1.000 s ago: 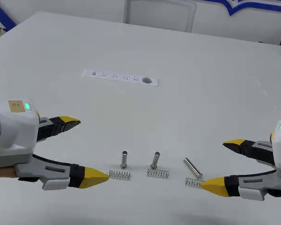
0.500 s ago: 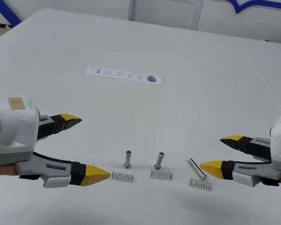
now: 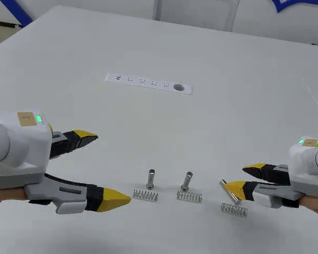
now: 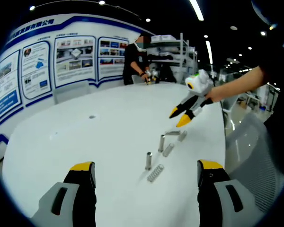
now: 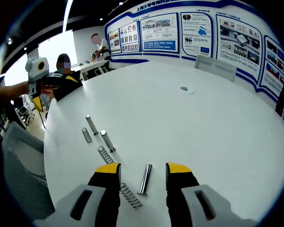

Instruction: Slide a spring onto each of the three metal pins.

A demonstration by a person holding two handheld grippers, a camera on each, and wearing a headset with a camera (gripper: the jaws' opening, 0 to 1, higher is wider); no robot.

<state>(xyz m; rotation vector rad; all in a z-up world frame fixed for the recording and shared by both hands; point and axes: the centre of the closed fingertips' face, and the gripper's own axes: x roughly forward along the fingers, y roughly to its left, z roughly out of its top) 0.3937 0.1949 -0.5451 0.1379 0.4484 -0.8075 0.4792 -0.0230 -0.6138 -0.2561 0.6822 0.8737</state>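
Between the jaws of the right claw [image 3: 243, 178], narrowed but not shut, lies the tipped pin [image 5: 144, 179], clear of both. Those jaws were far wider a second ago. Left claw [image 3: 111, 168] spread wide, near the leftmost spring [image 3: 145, 195]. Count on desk [image 3: 201, 121]: three pins — two upright, one lying; three springs, all loose.

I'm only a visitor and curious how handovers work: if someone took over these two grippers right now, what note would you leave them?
Left gripper: open, empty, left of the row.
Right gripper: open, jaws either side of the lying pin, not gripping.
Left pin and middle pin stand upright.
Left spring, middle spring and right spring lie loose on the table.
Done: nothing.
Left: all three springs onto pins.
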